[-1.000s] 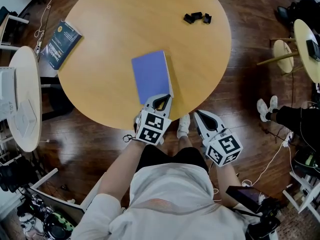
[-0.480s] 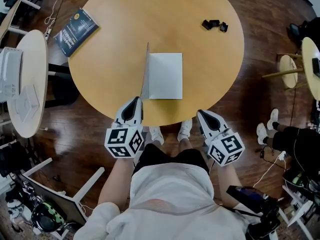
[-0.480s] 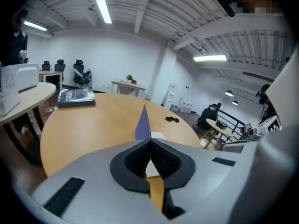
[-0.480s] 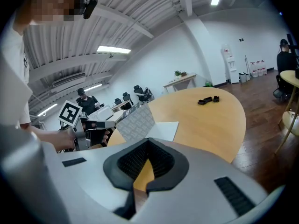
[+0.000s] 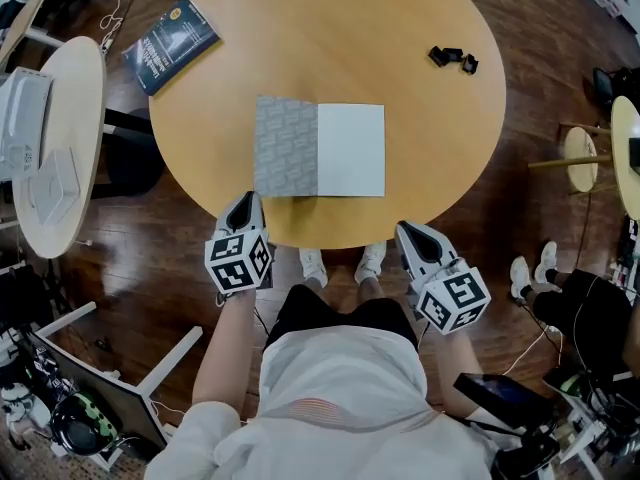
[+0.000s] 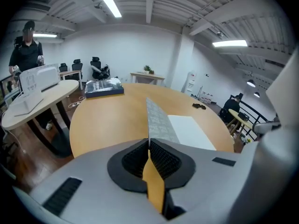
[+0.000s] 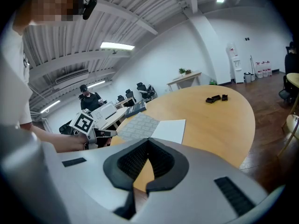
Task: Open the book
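Wooden worktop (image 5: pixel 330 48) held the book (image 5: pixel 320 150) open flat, spine pointing away, nearer the left gripper (image 5: pixel 247 201) than the right gripper (image 5: pixel 406 231); both pairs of jaws were closed, empty.

Count, head view.

- Books: I log two. One is an open book (image 5: pixel 320 150) on the wooden round table (image 5: pixel 420 138). The other is a closed dark-blue book (image 5: pixel 172 31) at that table's far-left rim.
- Grippers: two, the left gripper (image 5: pixel 246 202) and the right gripper (image 5: pixel 405 231).
- Round tops: I count four. They are the wooden one, a pale table (image 5: pixel 62 168) at left, a small stool (image 5: pixel 578 148) and a table edge (image 5: pixel 627 133) at right.
- Black pieces (image 5: pixel 453 58): one cluster. I cannot tell how many pieces it holds.
- White shoes (image 5: pixel 369 261): two below the near rim, and two more at right.
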